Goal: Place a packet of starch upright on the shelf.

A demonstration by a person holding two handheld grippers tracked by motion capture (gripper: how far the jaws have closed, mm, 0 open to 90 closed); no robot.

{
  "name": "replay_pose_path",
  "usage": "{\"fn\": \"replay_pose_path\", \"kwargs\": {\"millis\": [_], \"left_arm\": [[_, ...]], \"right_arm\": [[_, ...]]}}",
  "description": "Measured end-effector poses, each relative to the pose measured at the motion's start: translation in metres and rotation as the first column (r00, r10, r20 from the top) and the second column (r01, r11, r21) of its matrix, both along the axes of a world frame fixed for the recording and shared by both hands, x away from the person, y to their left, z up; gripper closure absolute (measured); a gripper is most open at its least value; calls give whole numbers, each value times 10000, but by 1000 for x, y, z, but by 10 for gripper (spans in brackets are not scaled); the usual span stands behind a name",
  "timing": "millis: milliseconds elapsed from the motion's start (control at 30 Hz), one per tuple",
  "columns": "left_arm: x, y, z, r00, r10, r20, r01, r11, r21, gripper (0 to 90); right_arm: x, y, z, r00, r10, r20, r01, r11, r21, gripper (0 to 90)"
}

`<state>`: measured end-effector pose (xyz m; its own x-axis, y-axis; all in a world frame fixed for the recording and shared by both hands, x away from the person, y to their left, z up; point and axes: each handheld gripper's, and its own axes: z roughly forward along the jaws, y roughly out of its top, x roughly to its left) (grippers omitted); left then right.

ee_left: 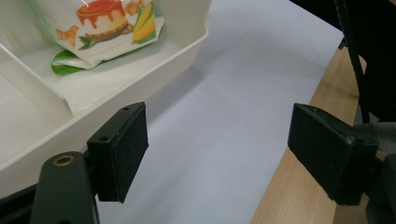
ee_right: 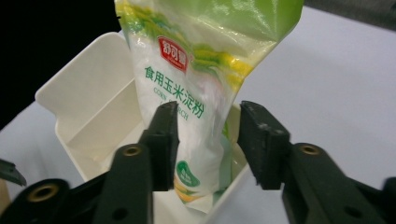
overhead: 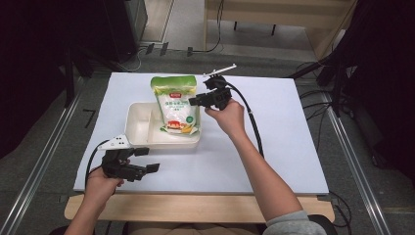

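Apparently just set down, the green-and-white plastic starch pouch (overhead: 176, 105) leans in the divided white plastic tray (overhead: 139, 139); right claw (ee_right: 208, 142) spread beside it, left claw (ee_left: 217, 154) spread, idle.

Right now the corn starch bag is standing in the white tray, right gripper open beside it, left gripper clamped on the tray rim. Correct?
Not quite. The left gripper holds nothing: the left gripper view shows its jaws wide open over the table, next to the white tray. The rest stands: corn starch bag in the tray, right gripper open.

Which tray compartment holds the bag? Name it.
The larger compartment of the white tray, on the right gripper's side, holds the corn starch bag; the narrower one beyond the divider is bare.
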<state>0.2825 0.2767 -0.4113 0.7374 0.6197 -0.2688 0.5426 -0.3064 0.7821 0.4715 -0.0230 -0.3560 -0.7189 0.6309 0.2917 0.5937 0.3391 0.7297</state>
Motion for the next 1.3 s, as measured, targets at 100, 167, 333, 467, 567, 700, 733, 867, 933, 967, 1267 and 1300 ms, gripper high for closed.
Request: {"fn": "replay_pose_path", "kwargs": {"millis": [100,167,333,467,567,700,733,867,933,967,1267,1300], "left_arm": [[0,0,0,10000,-28,7,28,10000,15,209],[0,-1,0,10000,-20,-15,21,10000,66,210],[1,-1,0,10000,-16,-25,16,10000,96,209],[1,-2,-1,10000,2,-18,-2,10000,87,209],[1,-2,-1,10000,2,-50,-1,9999,131,209],[1,-2,-1,10000,-24,-22,24,9999,163,209],[1,-2,-1,10000,-24,-22,24,9999,163,209],[2,-3,-1,10000,-54,-43,54,9999,149,209],[1,-4,-1,10000,-40,-31,41,9998,178,209],[1,-5,0,10000,-48,-36,49,9999,161,210],[3,-4,0,10000,-79,15,79,9998,174,210],[3,-3,1,10000,-73,20,73,9998,162,210]], "right_arm": [[-10,-10,0,9999,157,66,-155,9996,-247,559],[-12,-14,-1,9997,212,77,-210,9996,-199,550],[-27,-37,-10,9997,165,164,-164,9998,-69,527],[-38,-51,-16,9992,293,259,-292,9996,-42,512],[-45,-57,-20,9989,378,279,-371,9990,-257,520],[-61,-73,-31,9990,332,295,-325,9992,-237,520],[-64,-77,-34,9993,335,156,-334,9994,-41,517],[-74,-85,-47,9999,135,-45,-134,9999,38,519],[-76,-86,-49,9999,110,-1,-110,9999,-28,519],[-80,-89,-56,9999,145,41,-145,9998,-112,516],[-82,-94,-70,9998,212,62,-210,9994,-257,490],[-82,-93,-71,9998,209,70,-207,9994,-264,484]]}}
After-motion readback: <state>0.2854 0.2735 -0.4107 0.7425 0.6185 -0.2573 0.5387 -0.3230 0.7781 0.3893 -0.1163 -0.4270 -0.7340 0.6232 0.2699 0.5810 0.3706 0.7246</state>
